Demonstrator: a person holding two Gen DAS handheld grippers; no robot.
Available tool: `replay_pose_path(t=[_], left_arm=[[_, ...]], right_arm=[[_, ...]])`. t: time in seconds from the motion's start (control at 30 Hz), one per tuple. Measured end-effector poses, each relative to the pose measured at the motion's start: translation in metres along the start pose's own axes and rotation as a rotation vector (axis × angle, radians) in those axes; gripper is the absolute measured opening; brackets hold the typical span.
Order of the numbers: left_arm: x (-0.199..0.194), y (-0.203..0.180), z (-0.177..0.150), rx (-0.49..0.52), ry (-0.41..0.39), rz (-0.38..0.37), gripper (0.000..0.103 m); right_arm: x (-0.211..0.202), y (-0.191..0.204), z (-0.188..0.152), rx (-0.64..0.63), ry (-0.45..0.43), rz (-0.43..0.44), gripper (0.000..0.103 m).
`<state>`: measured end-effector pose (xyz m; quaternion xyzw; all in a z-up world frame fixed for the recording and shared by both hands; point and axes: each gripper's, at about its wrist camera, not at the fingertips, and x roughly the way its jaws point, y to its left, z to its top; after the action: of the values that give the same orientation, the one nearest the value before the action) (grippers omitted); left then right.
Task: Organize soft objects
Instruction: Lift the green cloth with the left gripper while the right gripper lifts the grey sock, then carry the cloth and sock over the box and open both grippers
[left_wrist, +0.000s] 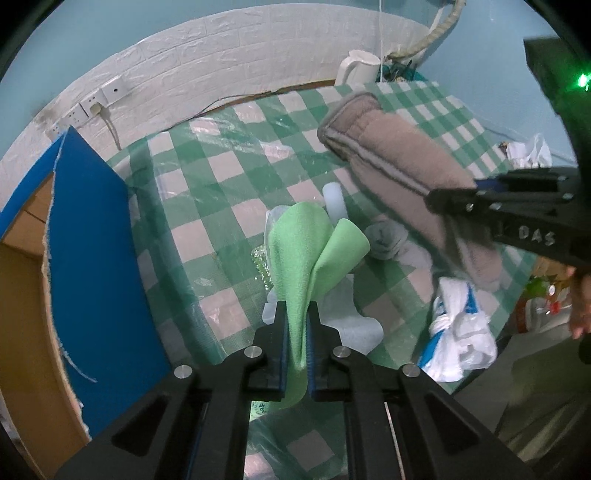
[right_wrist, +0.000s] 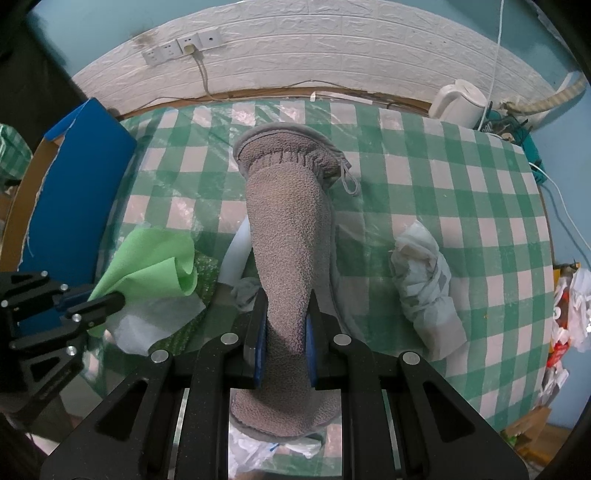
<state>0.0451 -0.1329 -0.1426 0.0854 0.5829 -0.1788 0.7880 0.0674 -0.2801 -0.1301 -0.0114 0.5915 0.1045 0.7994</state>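
your left gripper (left_wrist: 296, 314) pinches the green cloth (left_wrist: 310, 251); your right gripper (right_wrist: 286, 299) clamps the grey fleece slipper (right_wrist: 288, 221) above the checked tablecloth (right_wrist: 461, 192).

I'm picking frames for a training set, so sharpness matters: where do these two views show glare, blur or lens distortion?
Left wrist view: the brown fleece mitt and right gripper look motion-softened; a green light flares at the right edge; the green cloth is sharp. Right wrist view: mostly crisp, glare on the plastic-covered checked tablecloth. Both: fisheye bends the white brick wall and darkens corners.
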Motion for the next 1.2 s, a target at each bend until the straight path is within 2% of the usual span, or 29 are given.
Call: replay_pose_path(t=[0.27,0.6,1.2], left_arm=[[-0.016,0.013,0.004,-0.065,-0.024,-0.075,0.008],[-0.034,0.018,0.008,-0.076,-0.067,-0.064,0.008],[-0.040,0.023,0.011,-0.112,-0.081,-0.075,0.008]], right_arm=[[-0.001,0.002,0.000,-0.002,-0.002,0.003,0.015],[-0.009,0.004,0.002,-0.003,-0.017,0.012,0.015],[-0.019,0.008,0.002,-0.013,-0.030,0.025,0.015]])
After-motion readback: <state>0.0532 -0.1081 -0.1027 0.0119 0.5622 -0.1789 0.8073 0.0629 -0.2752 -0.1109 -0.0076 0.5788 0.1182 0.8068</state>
